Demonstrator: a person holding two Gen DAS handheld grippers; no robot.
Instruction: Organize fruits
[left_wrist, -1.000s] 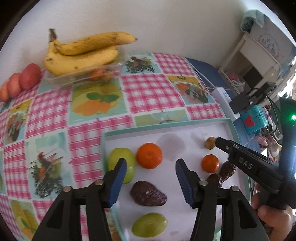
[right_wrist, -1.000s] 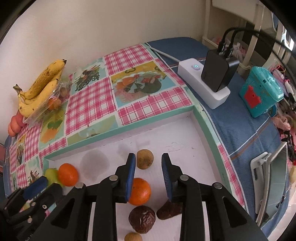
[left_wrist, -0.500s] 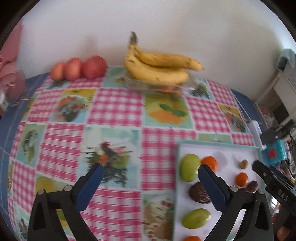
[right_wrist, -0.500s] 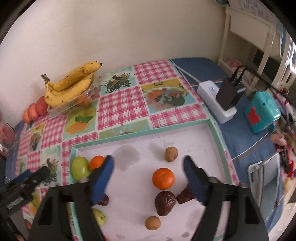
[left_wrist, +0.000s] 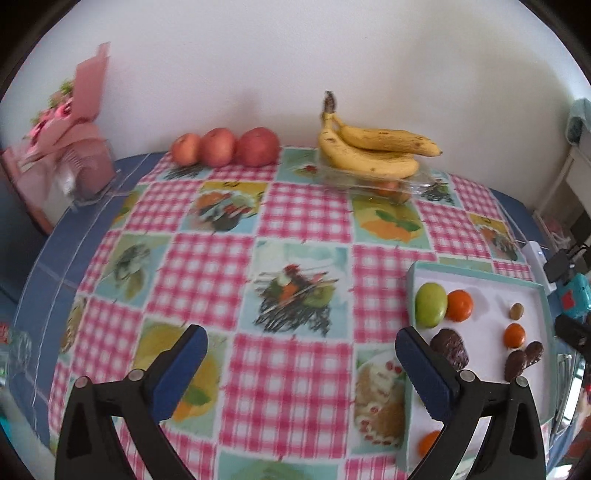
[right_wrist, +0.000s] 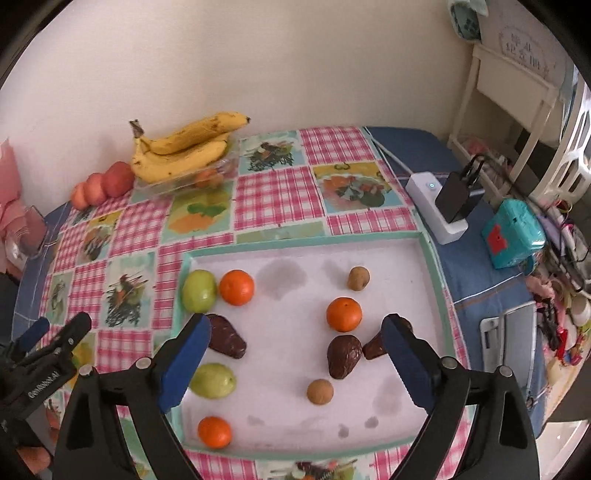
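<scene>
A white tray (right_wrist: 424, 243) with a teal rim holds several fruits: oranges (right_wrist: 236, 287), green fruits (right_wrist: 198, 290), dark brown fruits (right_wrist: 344, 356) and small brown ones (right_wrist: 358, 278). The tray (left_wrist: 480, 278) shows at the right of the left wrist view. My right gripper (right_wrist: 295, 349) is open and empty above the tray's middle. My left gripper (left_wrist: 301, 363) is open and empty above the checked tablecloth, left of the tray; it also shows in the right wrist view (right_wrist: 44, 341). Bananas (left_wrist: 369, 151) lie on a clear box by the wall, with three red apples (left_wrist: 225, 147) to their left.
A pink box and clear holder (left_wrist: 79, 162) stand at the back left. A white power strip with a black charger (right_wrist: 443, 206) and a teal box (right_wrist: 513, 232) sit right of the tray. White shelving (right_wrist: 517, 92) stands at the far right.
Both grippers opened wide and pulled back and up from the tray. The left gripper swung left from over the tray to over the tablecloth.
</scene>
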